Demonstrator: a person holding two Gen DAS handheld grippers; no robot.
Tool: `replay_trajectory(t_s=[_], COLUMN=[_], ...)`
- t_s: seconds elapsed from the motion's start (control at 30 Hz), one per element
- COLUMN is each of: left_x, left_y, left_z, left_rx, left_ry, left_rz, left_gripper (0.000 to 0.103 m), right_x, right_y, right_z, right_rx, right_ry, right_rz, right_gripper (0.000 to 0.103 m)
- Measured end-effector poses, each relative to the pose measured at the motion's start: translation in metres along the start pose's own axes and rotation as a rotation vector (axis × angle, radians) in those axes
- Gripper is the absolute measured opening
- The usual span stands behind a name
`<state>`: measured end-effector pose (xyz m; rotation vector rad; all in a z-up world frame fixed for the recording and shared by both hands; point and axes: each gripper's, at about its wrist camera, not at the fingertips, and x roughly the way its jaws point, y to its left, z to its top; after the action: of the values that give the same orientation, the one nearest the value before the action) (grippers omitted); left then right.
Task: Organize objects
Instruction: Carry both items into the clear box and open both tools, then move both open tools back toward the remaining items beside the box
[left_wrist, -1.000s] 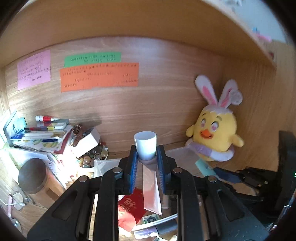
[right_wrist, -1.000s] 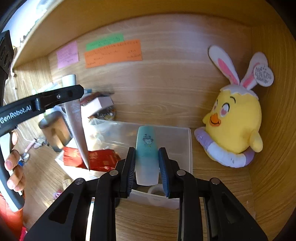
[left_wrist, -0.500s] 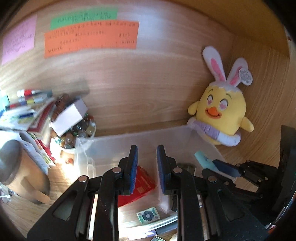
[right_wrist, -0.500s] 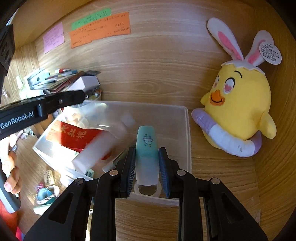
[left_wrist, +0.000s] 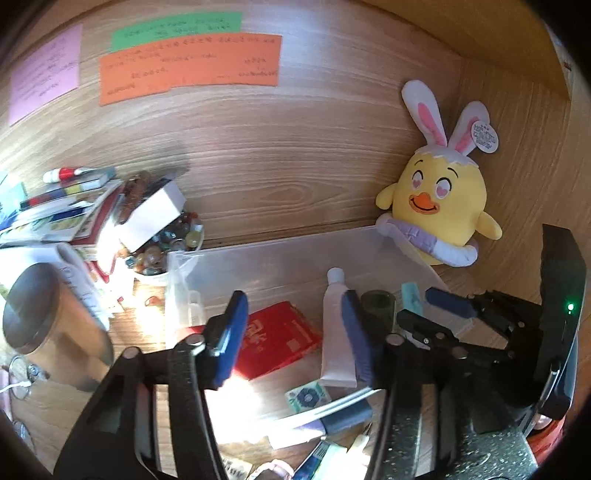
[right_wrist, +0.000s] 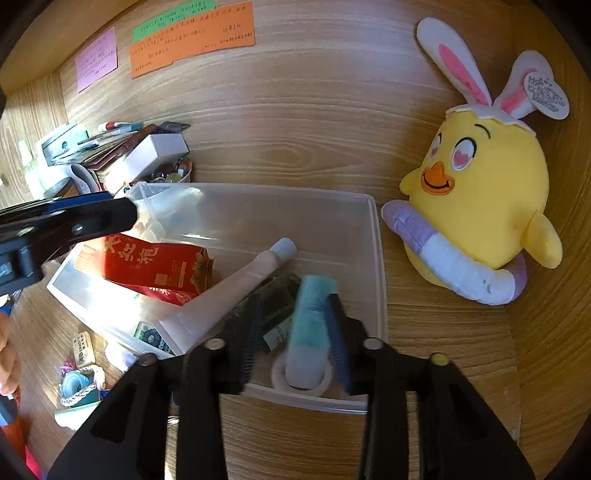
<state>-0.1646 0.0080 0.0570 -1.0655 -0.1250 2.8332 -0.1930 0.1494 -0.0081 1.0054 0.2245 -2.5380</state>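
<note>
While its fingers (left_wrist: 236, 332) spread apart, the left gripper (left_wrist: 295, 332) hangs over the clear plastic bin (left_wrist: 280, 247) on the desk (left_wrist: 491, 273), nothing pressed between them; the pale pink tube (left_wrist: 334, 328) lies in the bin against the right finger, beside a red packet (left_wrist: 277, 338). A bowl of marbles (left_wrist: 166, 243), a white box (left_wrist: 151, 214) and stacked books (left_wrist: 55, 210) crowd the bin's left, a yellow plush chick (left_wrist: 439, 206) its right. From the right wrist, the right gripper (right_wrist: 295, 332) is opening too, the teal tube (right_wrist: 310, 321) standing between its fingers (right_wrist: 338, 332) inside the bin's near corner, on a white ring (right_wrist: 280, 373); whether the pads touch it is unclear.
</note>
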Motion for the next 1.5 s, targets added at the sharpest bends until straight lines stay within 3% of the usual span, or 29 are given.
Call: replay_trajectory(t_s=[0.13,0.3,0.4,0.73,0.93,1.23,1.5], left_x=[-0.016,-0.039,-0.051,-0.062,-0.054,-0.028,-0.007], left_y=[0.008,0.018,0.023,0.042,0.057,0.084,0.089], left_z=[-0.005,-0.019,-0.030,-0.073,-0.103,-0.125,-0.127], left_rx=[-0.011,-0.018,-0.010,0.008,-0.003,0.019,0.022], left_ry=[-0.001,-0.035,-0.043,0.020,0.086,0.183,0.261], left_rz=[-0.008,0.026,0.051,0.095,0.080,0.134,0.059], left_gripper=[0.068,0.092,0.094,0.096,0.096,0.096,0.096], right_x=[-0.015,-0.038,-0.050,-0.068,-0.060,-0.031,-0.006], right_y=[0.003,0.013,0.021,0.043,0.056,0.074,0.090], right_z=[0.001,-0.001,-0.005,-0.027,-0.043,-0.058,-0.059], right_rx=[-0.007,-0.028,-0.046,-0.053,-0.079,-0.082,-0.091], right_ry=[-0.033,-0.083,-0.103,-0.099,-0.053,0.052,0.109], right_rz=[0.017,0.035,0.052,0.118,0.119,0.140,0.125], right_gripper=[0.047,0.059,0.064,0.073,0.078,0.078,0.078])
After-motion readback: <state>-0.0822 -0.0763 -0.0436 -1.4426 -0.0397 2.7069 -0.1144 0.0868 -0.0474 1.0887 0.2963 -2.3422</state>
